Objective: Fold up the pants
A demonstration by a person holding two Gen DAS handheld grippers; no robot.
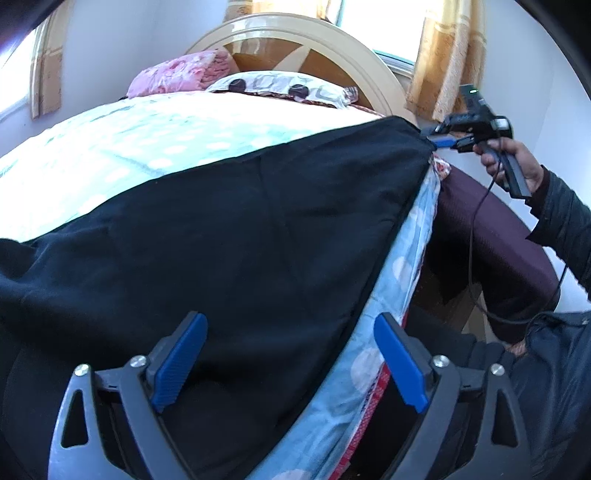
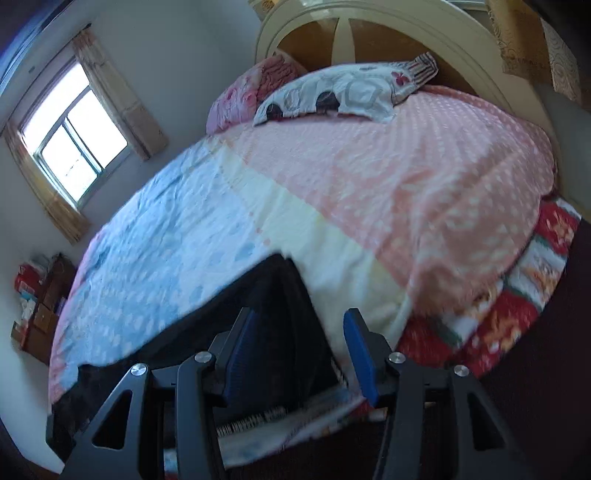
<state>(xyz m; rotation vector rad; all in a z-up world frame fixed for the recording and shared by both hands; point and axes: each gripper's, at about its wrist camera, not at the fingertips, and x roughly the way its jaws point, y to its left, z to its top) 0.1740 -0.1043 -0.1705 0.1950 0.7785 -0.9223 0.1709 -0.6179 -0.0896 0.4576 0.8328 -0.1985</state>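
Black pants (image 1: 229, 229) lie spread along the near edge of the bed, over a blue dotted cover (image 1: 110, 147). My left gripper (image 1: 291, 354) is open, its blue pads just above the near end of the pants, holding nothing. My right gripper (image 1: 439, 142) shows in the left wrist view at the far corner of the pants, at the bed's right edge. In the right wrist view that gripper (image 2: 299, 347) is open, with the corner of the pants (image 2: 273, 310) lying between its fingers.
The bed has a blue, cream and pink cover (image 2: 332, 192), two pillows (image 2: 343, 92) and a curved headboard (image 2: 369, 22). A window (image 2: 74, 144) is on the left wall. A dark purple seat (image 1: 491, 240) stands beside the bed.
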